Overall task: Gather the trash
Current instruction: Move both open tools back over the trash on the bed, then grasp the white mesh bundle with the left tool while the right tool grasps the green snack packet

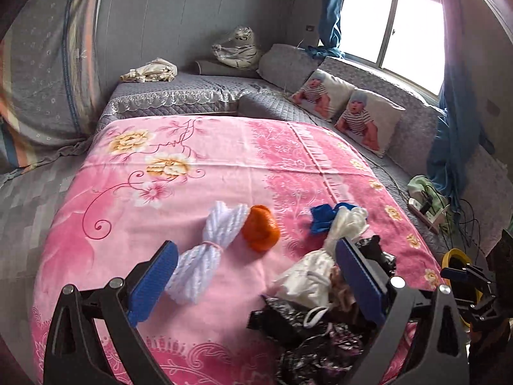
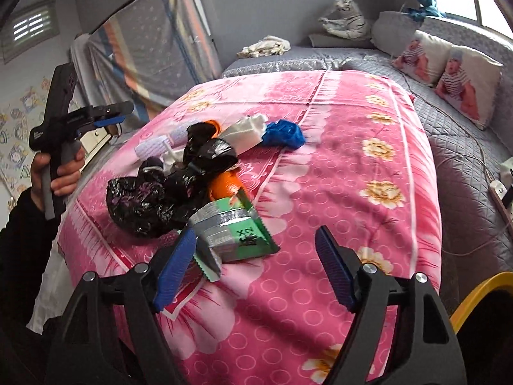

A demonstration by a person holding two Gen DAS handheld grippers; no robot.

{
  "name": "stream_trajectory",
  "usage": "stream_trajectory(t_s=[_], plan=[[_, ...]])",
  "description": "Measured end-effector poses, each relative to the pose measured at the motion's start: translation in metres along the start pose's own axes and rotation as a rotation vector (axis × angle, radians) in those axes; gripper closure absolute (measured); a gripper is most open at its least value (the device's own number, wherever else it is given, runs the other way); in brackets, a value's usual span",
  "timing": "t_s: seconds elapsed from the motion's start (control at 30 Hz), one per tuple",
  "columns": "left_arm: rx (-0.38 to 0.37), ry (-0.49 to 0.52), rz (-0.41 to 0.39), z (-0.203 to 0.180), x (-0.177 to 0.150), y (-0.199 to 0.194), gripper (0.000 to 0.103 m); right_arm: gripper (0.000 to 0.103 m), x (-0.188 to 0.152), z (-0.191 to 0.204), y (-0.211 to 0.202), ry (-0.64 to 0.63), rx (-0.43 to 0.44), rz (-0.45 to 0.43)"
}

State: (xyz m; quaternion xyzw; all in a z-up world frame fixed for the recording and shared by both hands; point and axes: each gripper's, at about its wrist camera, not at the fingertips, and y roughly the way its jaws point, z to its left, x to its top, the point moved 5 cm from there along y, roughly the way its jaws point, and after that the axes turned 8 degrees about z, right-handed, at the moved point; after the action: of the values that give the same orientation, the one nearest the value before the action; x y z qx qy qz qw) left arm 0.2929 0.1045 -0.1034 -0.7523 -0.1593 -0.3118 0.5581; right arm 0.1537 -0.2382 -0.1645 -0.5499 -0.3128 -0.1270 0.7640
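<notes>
trash lies heaped mid-blanket (image 2: 336, 166). i judge the black bag (image 2: 144, 202) light, crinkly and slippery; grip its bunched neck. left gripper (image 1: 256, 276) and right gripper (image 2: 256, 266) both spread, empty.

**A bedroom in a home**

A pink flowered blanket (image 1: 198, 173) is covering a bed, grey quilted bedding (image 1: 179, 96) is lying beyond it, two pillows printed with a baby (image 1: 349, 109) are leaning under a window (image 1: 394, 19) with blue curtains (image 1: 330, 6), and a plush tiger (image 1: 239, 48) is sitting against the wall.

Green-silver wrapper (image 2: 237, 227): black "XN" legible; other print unreadable.
</notes>
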Motion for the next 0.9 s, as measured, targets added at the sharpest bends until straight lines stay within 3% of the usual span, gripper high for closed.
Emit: stream_trajectory(t_s=[0.27, 0.63, 0.7, 0.9], plan=[[0.007, -0.004, 0.064, 0.039, -0.017, 0.023, 0.008, 0.029, -0.002, 0.022, 0.031, -0.080, 0.006, 0.079], [0.038, 0.035, 0.126, 0.051, -0.012, 0.056, 0.008, 0.027, 0.004, 0.025, 0.051, -0.114, 0.001, 0.116], [0.015, 0.048, 0.134, 0.047, -0.011, 0.061, 0.008, 0.027, 0.006, 0.025, 0.054, -0.115, 0.001, 0.121], [0.042, 0.088, 0.184, 0.038, -0.006, 0.087, 0.009, 0.028, 0.013, 0.024, 0.065, -0.110, 0.001, 0.131]])
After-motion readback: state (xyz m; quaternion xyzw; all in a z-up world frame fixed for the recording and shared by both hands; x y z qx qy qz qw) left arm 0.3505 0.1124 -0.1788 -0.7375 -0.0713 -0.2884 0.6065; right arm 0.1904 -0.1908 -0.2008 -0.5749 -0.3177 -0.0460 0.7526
